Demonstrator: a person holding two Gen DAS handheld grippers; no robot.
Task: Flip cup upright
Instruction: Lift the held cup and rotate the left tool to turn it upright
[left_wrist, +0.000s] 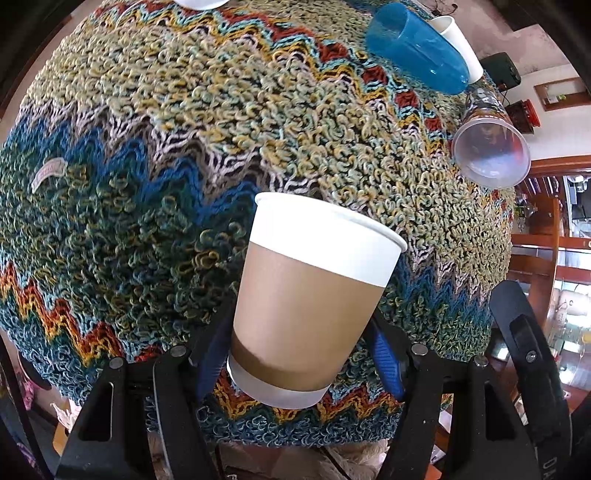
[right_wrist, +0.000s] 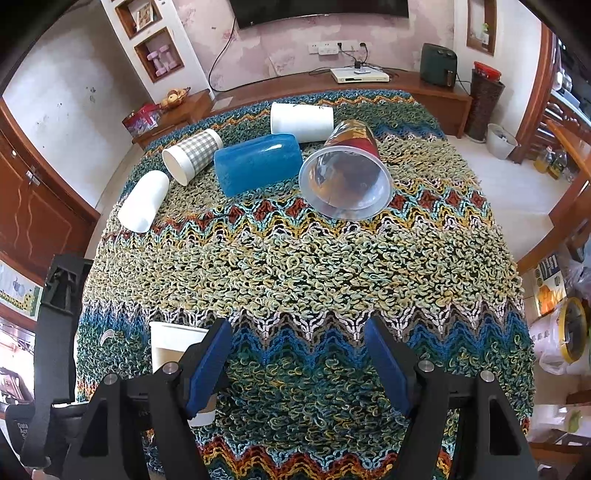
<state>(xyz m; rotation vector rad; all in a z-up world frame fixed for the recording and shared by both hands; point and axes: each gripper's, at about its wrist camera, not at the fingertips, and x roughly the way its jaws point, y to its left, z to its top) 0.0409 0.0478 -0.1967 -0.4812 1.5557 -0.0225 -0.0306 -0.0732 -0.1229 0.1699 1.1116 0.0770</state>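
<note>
A brown and white paper cup stands between the blue pads of my left gripper, rim up and tilted a little, over the knitted cloth. The pads press its lower sides. The same cup shows in the right wrist view, partly hidden behind my right gripper's left finger. My right gripper is open and empty above the cloth's near part.
Several cups lie on their sides at the far end of the knitted cloth: a clear plastic cup, a blue cup, a checked cup and two white cups. The table's edges drop off left and right.
</note>
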